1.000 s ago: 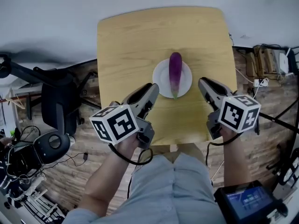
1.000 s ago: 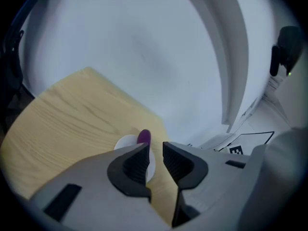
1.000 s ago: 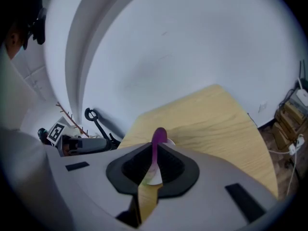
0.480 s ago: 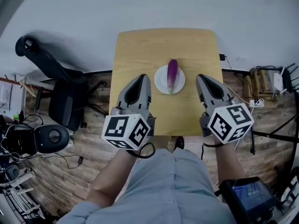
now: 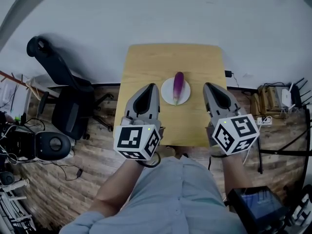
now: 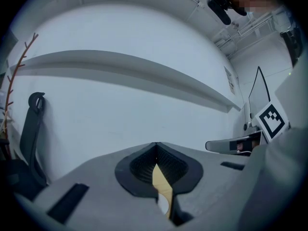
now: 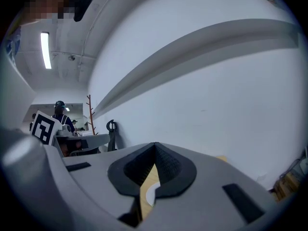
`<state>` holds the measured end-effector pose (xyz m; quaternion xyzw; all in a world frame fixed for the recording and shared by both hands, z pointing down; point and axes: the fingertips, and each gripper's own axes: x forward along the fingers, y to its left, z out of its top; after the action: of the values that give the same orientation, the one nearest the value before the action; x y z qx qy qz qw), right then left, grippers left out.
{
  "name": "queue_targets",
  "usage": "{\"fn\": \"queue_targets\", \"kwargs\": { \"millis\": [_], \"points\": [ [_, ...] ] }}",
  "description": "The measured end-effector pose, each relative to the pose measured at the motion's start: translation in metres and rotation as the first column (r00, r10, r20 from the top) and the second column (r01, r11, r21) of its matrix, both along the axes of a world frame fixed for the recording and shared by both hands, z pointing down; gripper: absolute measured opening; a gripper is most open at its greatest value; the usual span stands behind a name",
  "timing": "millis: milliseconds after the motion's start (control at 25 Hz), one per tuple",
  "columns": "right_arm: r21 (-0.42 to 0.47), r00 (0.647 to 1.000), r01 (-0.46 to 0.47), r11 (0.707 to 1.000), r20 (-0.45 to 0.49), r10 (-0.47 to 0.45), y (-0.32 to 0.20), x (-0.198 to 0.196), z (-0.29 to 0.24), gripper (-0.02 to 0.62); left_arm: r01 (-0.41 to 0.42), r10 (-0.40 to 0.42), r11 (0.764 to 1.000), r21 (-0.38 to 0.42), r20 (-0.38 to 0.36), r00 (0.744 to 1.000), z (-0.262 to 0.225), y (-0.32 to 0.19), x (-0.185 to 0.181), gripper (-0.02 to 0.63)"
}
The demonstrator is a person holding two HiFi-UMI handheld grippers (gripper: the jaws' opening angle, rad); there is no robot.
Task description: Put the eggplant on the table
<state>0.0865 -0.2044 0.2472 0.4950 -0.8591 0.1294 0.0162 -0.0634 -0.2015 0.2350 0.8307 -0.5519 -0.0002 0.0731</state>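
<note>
A purple eggplant [image 5: 178,87] lies lengthwise on a small white plate [image 5: 168,95] near the middle of the square wooden table [image 5: 146,62]. My left gripper [image 5: 153,86] hovers high over the table's front left, shut and empty. The right gripper [image 5: 207,85] mirrors it over the front right, also shut with nothing in it. Both stand apart from the plate, one on each side. In the left gripper view the closed jaws [image 6: 156,145] leave only a slit showing table. The right gripper view shows the same closed jaws [image 7: 155,144] against the white wall.
A black office chair [image 5: 68,99] stands left of the table. Cables and gear [image 5: 29,150] litter the wooden floor at the left. Boxes and a power strip [image 5: 275,99] sit at the right. A screen device [image 5: 253,208] hangs by my right hip.
Both grippers have risen and levelled out, and the table with the plate now looks smaller and farther below. The eggplant has stayed on the plate.
</note>
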Motion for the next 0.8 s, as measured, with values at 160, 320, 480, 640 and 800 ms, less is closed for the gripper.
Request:
{"fn": "queue_targets", "kwargs": {
  "millis": [160,320,480,640,800],
  "points": [
    [0.017,1.000,0.003,1.000,-0.010,-0.002,-0.002,-0.001,-0.002,0.000,-0.008,0.008,1.000,-0.012,0.013,1.000,0.000,-0.004,0.004,0.005],
    [0.027,1.000,0.004,1.000,-0.006,-0.004,-0.004,0.000,-0.005,0.000,-0.010,0.010,1.000,-0.010,0.020,1.000,-0.002,-0.006,0.007,0.006],
    [0.024,1.000,0.003,1.000,-0.003,-0.003,-0.005,0.001,-0.005,0.000,-0.014,0.014,1.000,-0.013,0.023,1.000,-0.003,-0.008,0.008,0.006],
    [0.015,1.000,0.001,1.000,-0.007,-0.001,-0.010,0.001,-0.002,0.000,-0.015,0.015,1.000,-0.022,0.022,1.000,0.000,-0.015,0.008,0.006],
    [0.012,1.000,-0.002,1.000,-0.006,0.002,-0.010,0.003,-0.001,0.000,-0.020,0.020,0.999,-0.027,0.026,0.999,0.001,-0.015,0.011,0.006]
  ]
}}
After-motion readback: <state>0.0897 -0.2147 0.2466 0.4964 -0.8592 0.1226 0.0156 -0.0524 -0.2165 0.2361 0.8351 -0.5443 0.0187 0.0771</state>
